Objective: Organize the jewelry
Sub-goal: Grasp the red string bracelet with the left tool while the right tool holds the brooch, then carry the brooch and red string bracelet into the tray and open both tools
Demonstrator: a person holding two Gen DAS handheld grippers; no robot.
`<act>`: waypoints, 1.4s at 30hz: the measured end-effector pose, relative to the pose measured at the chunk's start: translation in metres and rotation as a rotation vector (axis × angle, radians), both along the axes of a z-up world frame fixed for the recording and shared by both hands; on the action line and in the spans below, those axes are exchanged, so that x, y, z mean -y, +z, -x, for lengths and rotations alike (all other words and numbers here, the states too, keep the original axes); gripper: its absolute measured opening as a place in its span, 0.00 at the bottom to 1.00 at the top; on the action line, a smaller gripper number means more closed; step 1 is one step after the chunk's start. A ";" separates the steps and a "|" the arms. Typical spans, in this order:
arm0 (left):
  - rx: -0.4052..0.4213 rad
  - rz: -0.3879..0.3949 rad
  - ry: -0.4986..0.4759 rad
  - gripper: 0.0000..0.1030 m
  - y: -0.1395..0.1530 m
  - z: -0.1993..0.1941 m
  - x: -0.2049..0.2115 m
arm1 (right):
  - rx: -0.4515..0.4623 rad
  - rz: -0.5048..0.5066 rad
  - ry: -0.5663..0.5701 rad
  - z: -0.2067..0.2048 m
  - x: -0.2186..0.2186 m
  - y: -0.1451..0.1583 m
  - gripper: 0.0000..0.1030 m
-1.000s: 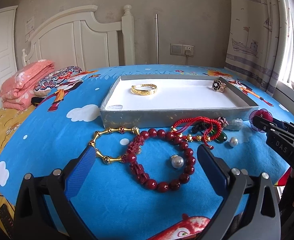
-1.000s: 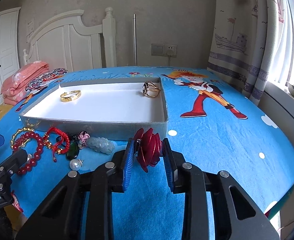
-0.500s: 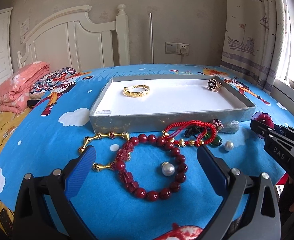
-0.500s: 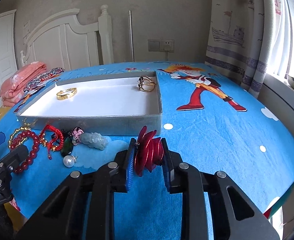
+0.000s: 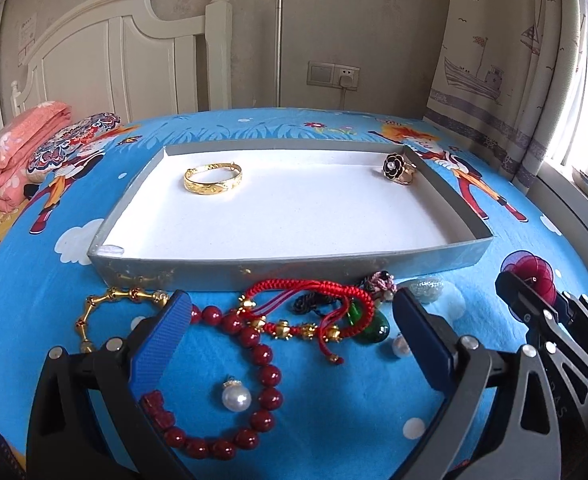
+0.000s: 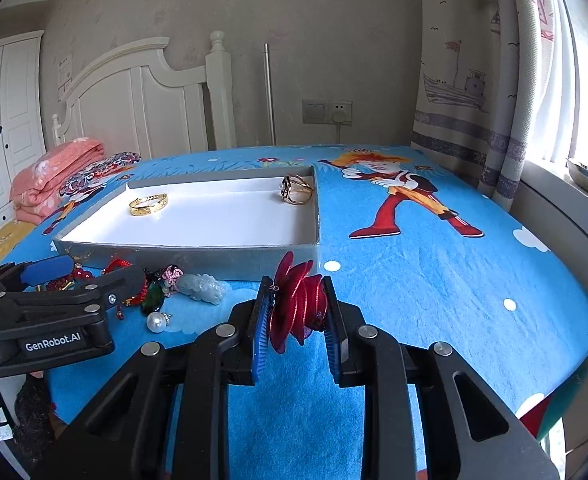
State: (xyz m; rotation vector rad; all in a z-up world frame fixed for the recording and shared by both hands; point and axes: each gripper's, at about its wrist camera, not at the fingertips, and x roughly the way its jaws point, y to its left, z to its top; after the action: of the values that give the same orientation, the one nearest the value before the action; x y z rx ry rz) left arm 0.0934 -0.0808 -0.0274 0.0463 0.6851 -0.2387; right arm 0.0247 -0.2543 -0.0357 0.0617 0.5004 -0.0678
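A grey tray point(image 5: 278, 270) with a white floor holds a gold bangle point(image 5: 212, 176) and a black flower ring point(image 5: 397, 167). In front of it lie a red cord bracelet point(image 5: 313, 308), a dark red bead bracelet point(image 5: 254, 364), a gold link bracelet point(image 5: 106, 308), a green pendant point(image 5: 369, 330), a jade piece point(image 6: 202, 286) and two pearls point(image 5: 236, 396). My left gripper point(image 5: 290, 340) is open, low over the red cord and beads. My right gripper point(image 6: 295, 314) is shut on a red flower ornament point(image 6: 297, 304), right of the tray's near corner.
The blue cartoon cloth point(image 6: 433, 272) covers the table; its right and near edges drop off. A white headboard point(image 5: 134, 76), folded pink bedding point(image 5: 14, 148) and a curtain point(image 5: 505, 60) stand behind. My right gripper also shows in the left wrist view point(image 5: 533, 300).
My left gripper has moved forward and right, closer to the tray, so the red cord bracelet now lies between its fingers. My right gripper has risen slightly with the red flower.
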 end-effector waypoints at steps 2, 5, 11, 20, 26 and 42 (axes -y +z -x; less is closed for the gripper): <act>-0.007 -0.019 -0.004 0.90 -0.002 -0.002 0.007 | 0.003 -0.010 0.003 0.001 0.003 0.000 0.23; -0.013 -0.054 -0.015 0.65 -0.005 -0.003 0.016 | 0.006 -0.024 0.004 0.003 0.006 -0.001 0.23; -0.004 0.000 -0.068 0.08 -0.007 0.007 0.010 | 0.019 -0.035 0.002 0.006 0.009 0.001 0.23; 0.069 0.078 -0.079 0.07 0.010 0.032 -0.022 | 0.045 0.012 0.063 0.012 -0.014 0.007 0.23; 0.059 0.127 -0.056 0.07 0.012 0.034 -0.042 | 0.051 0.040 0.082 0.013 -0.025 0.009 0.23; 0.182 0.113 -0.045 0.06 0.030 0.065 -0.061 | 0.104 0.083 0.149 0.030 -0.051 0.026 0.23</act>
State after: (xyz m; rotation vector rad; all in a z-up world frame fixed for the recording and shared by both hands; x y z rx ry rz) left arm 0.0285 -0.0198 0.0025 -0.0239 0.4888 -0.3122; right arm -0.0052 -0.2035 -0.0096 -0.0532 0.3962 0.0606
